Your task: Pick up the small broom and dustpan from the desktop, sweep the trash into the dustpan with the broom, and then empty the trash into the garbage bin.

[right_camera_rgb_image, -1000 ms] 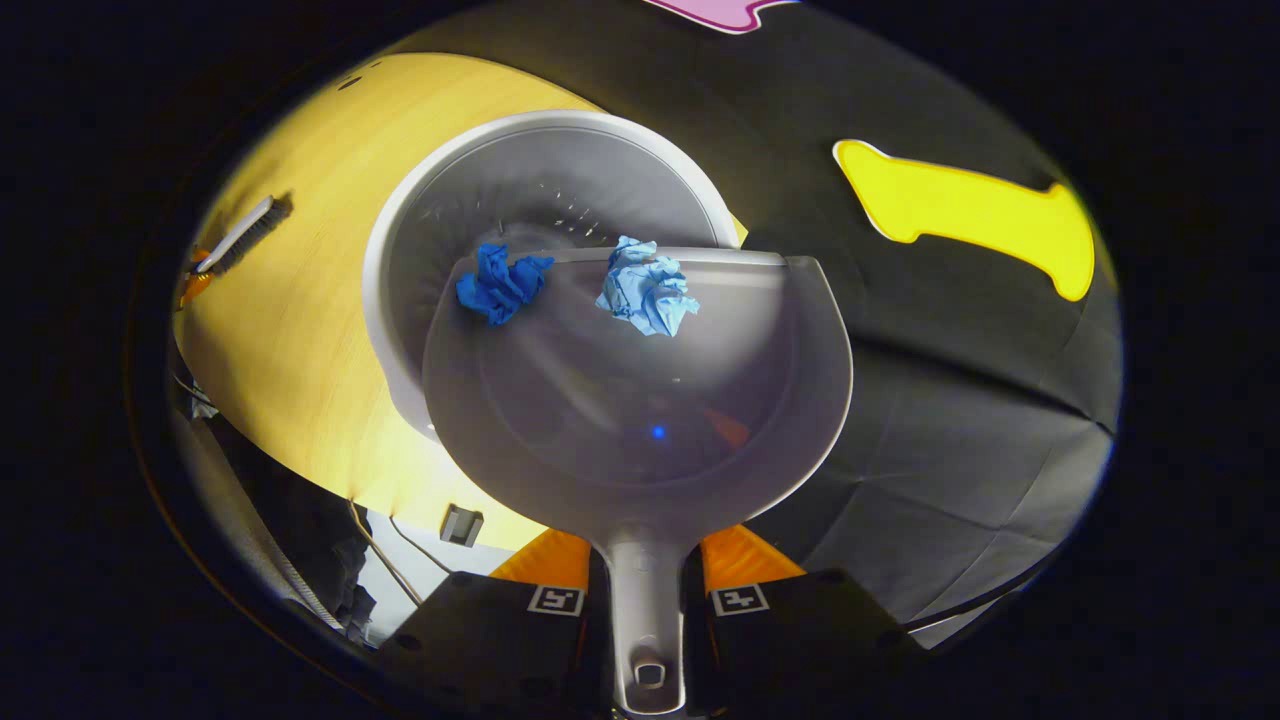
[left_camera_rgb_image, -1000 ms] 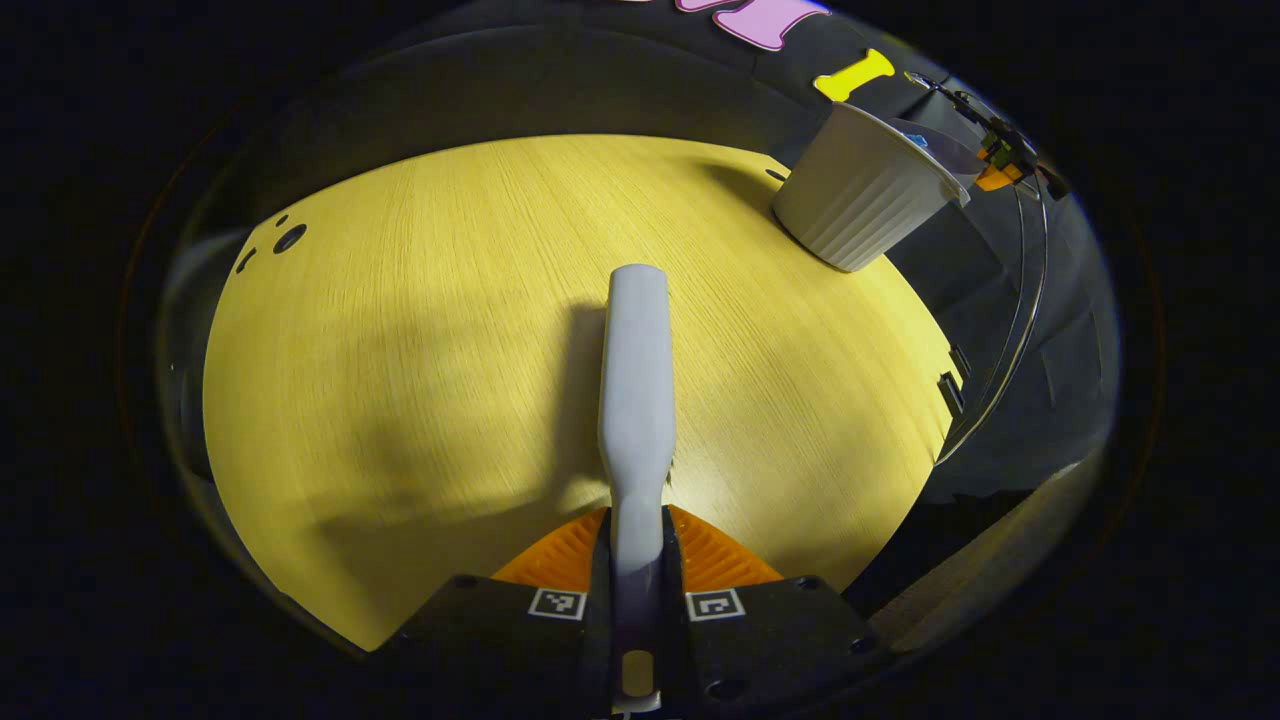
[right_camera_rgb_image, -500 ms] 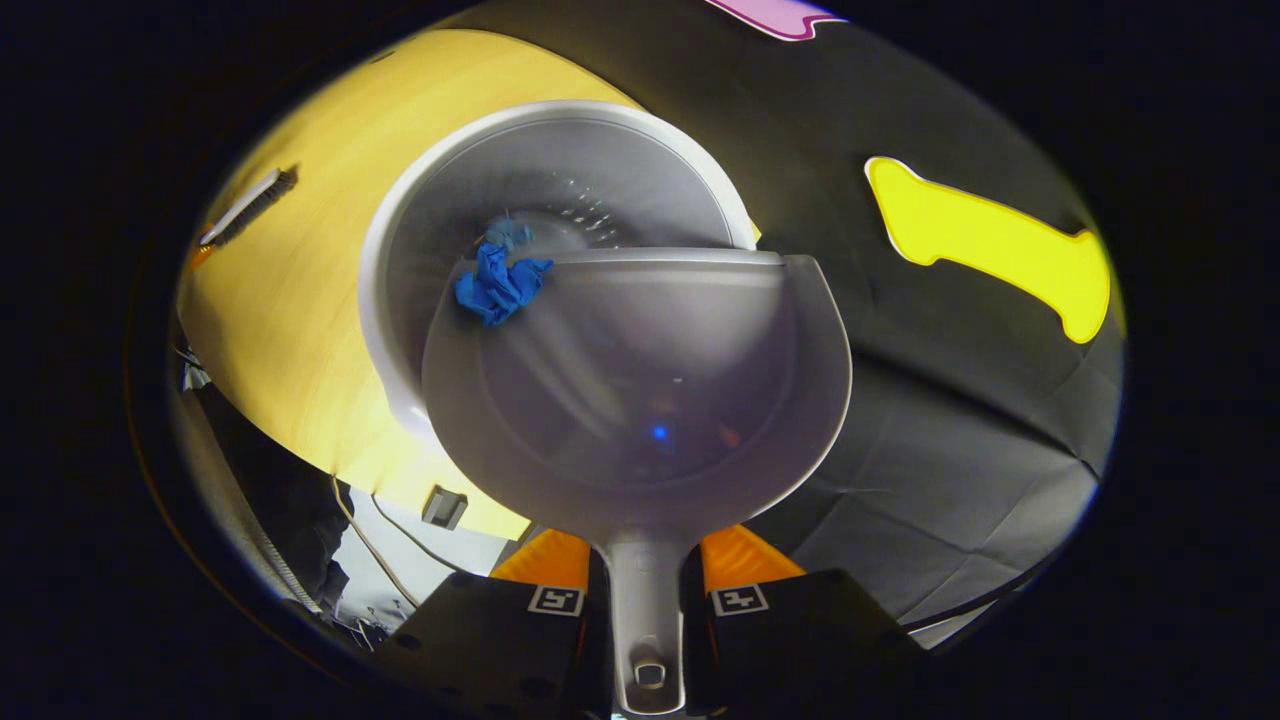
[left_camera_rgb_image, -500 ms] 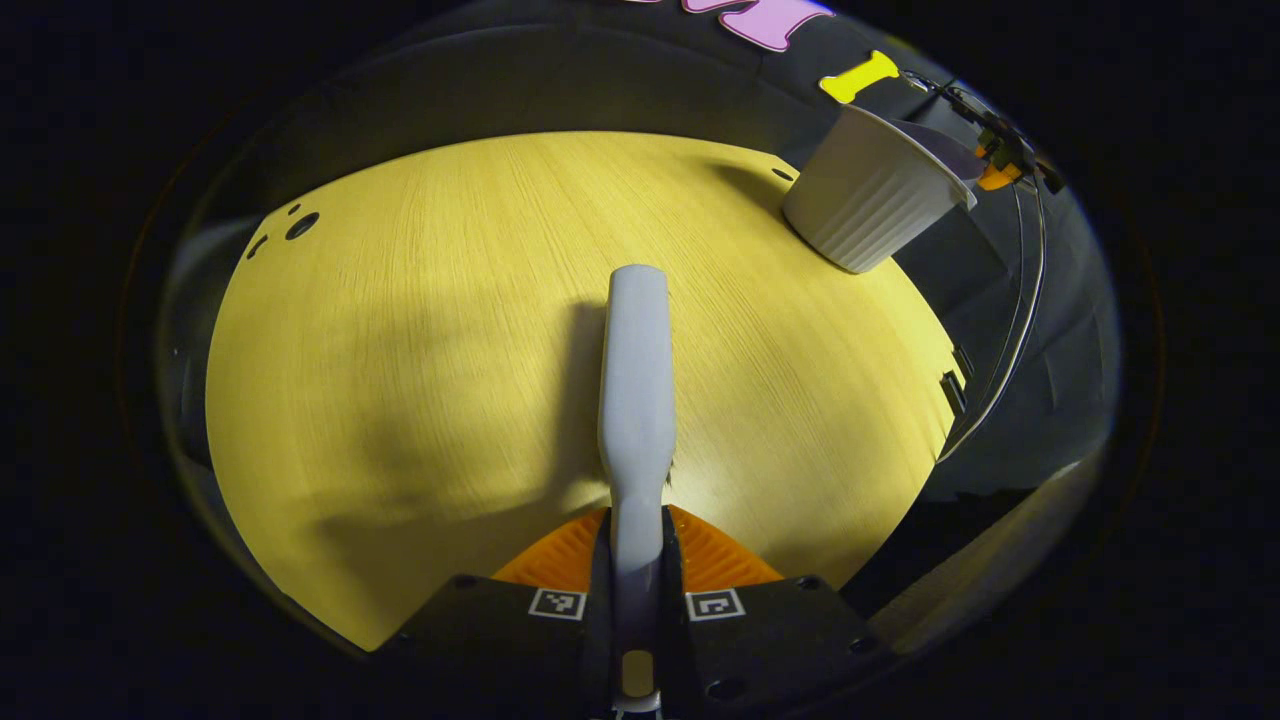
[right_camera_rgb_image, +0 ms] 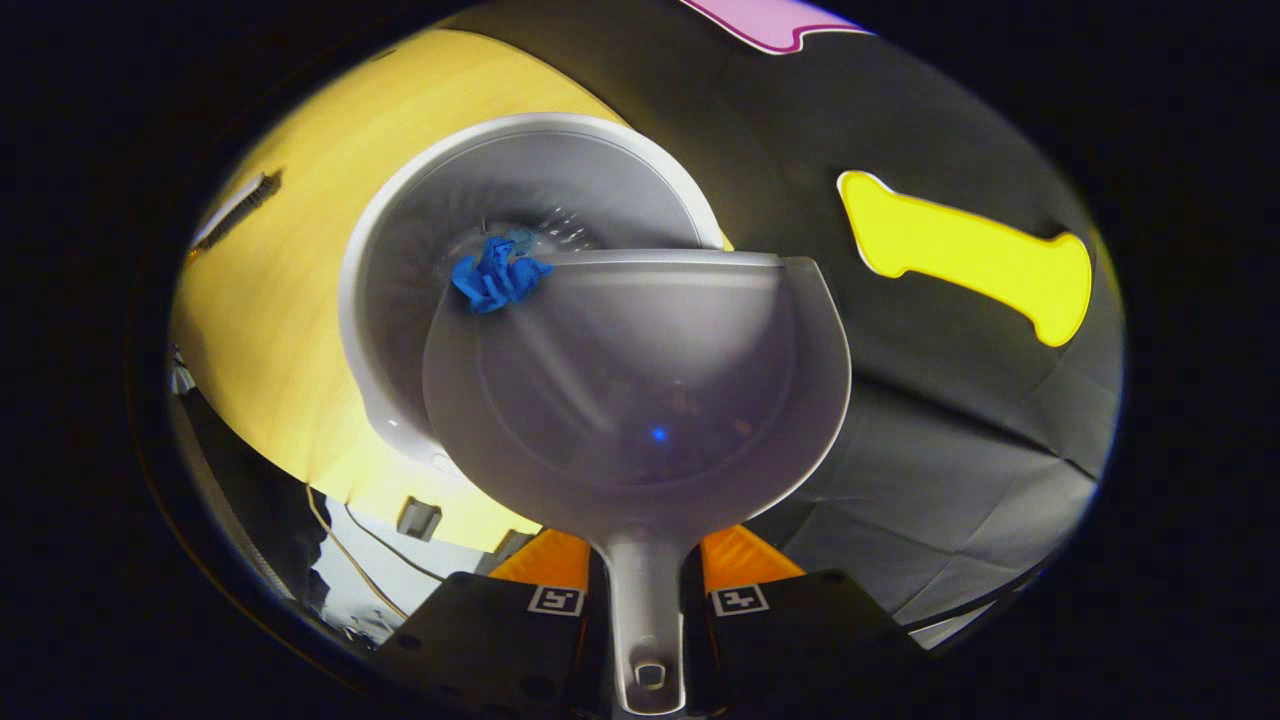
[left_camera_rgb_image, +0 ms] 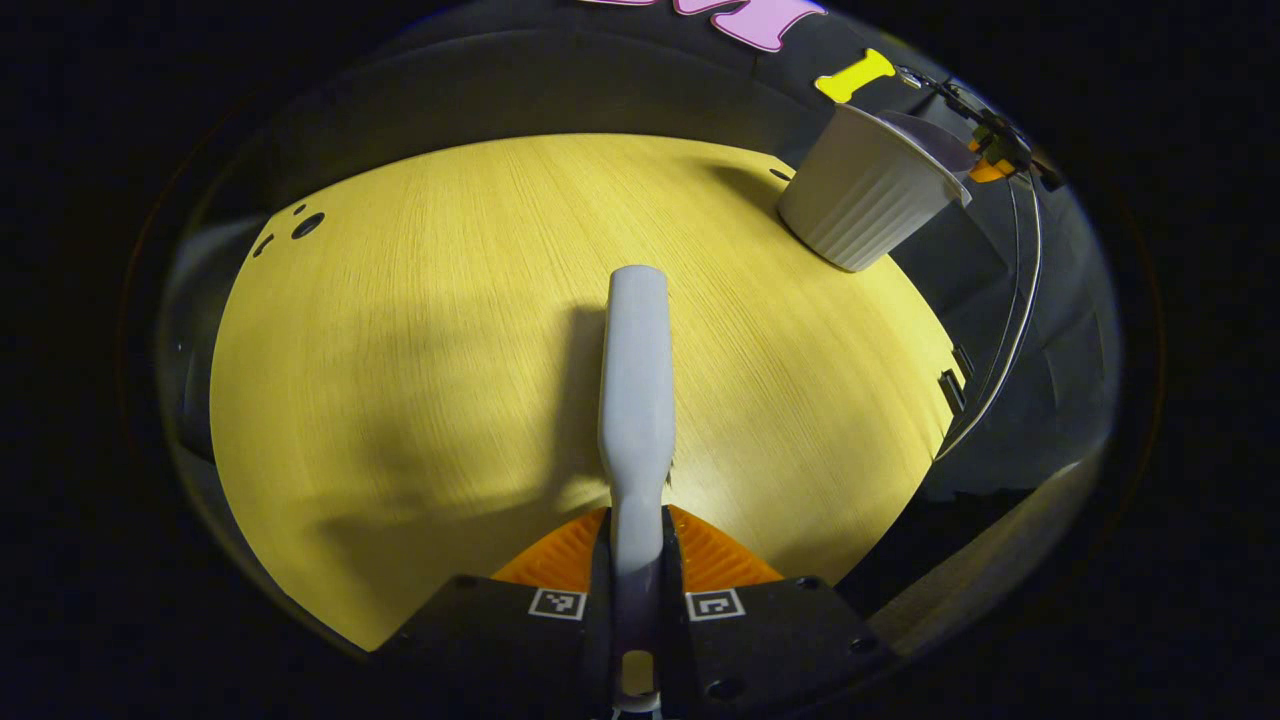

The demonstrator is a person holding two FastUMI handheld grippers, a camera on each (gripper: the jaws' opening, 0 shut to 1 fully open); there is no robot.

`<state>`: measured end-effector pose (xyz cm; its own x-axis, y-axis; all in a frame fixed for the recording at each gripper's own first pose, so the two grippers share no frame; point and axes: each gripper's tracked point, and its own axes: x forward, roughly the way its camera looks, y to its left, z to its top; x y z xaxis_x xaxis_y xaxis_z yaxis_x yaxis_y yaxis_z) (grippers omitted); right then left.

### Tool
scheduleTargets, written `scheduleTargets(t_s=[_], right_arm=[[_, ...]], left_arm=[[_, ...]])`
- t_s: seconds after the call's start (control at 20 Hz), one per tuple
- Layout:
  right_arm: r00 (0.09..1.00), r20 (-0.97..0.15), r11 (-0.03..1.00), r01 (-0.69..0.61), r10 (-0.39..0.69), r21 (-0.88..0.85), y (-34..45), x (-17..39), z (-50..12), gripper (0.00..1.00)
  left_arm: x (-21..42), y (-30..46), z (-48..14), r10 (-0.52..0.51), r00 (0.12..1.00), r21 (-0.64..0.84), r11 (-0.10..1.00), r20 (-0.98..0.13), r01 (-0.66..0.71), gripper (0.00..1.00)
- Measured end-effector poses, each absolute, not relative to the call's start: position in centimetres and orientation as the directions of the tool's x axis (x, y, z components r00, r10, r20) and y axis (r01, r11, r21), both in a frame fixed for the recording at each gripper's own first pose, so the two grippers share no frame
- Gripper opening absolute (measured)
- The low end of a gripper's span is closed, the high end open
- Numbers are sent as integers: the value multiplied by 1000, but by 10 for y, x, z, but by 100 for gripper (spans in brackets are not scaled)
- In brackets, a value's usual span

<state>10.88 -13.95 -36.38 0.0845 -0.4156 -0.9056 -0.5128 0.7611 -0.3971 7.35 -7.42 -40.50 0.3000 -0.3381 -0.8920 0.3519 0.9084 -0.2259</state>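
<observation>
In the right gripper view the right gripper (right_camera_rgb_image: 645, 600) has both fingers pressed on the handle of the dustpan (right_camera_rgb_image: 640, 400), which is tipped forward with its front lip over the open mouth of the garbage bin (right_camera_rgb_image: 400, 240); a second ago two paper wads, a dark blue one and a pale blue one, sat at that lip; half a second ago the pale one was already gone from the pan and lay dimly inside the bin; now the dark blue wad (right_camera_rgb_image: 495, 278) is past the lip's left end and seems to be dropping into the bin, though I cannot tell whether it is quite clear of the pan; the pan's floor itself is bare.

So the emptying step looks all but done; what remains, in my judgement, is to see that last wad fall free and then bring the pan back.

In the left gripper view the left gripper (left_camera_rgb_image: 637, 590) is clamped narrow on the broom (left_camera_rgb_image: 636, 380), which rests low over the desktop (left_camera_rgb_image: 400, 350) near its front edge, much as it did a second ago; the bin stands at the desktop's far right corner, with the pan's edge just above its rim; the broom also shows small at the desktop's left edge in the right gripper view.
</observation>
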Motion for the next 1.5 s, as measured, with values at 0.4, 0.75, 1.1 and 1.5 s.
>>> scheduleTargets(t_s=[0.4,0.75,1.1,1.5], right_arm=[[105,-912,787,-472,-396,-397,-142,106,-364,31],[269,-931,940,-166,-246,-297,-133,107,-344,31],[461,-876,986,-19,-138,-165,-100,113,-307,31],[601,-799,999,-27,2,-18,-30,99,-261,36]], left_arm=[[75,-74,-405,-330,305,-219,912,-893,347,22],[77,-73,-405,-319,305,-207,914,-898,348,22],[81,-71,-398,-310,304,-188,910,-901,371,22],[85,-71,-393,-310,307,-181,906,-900,382,22]])
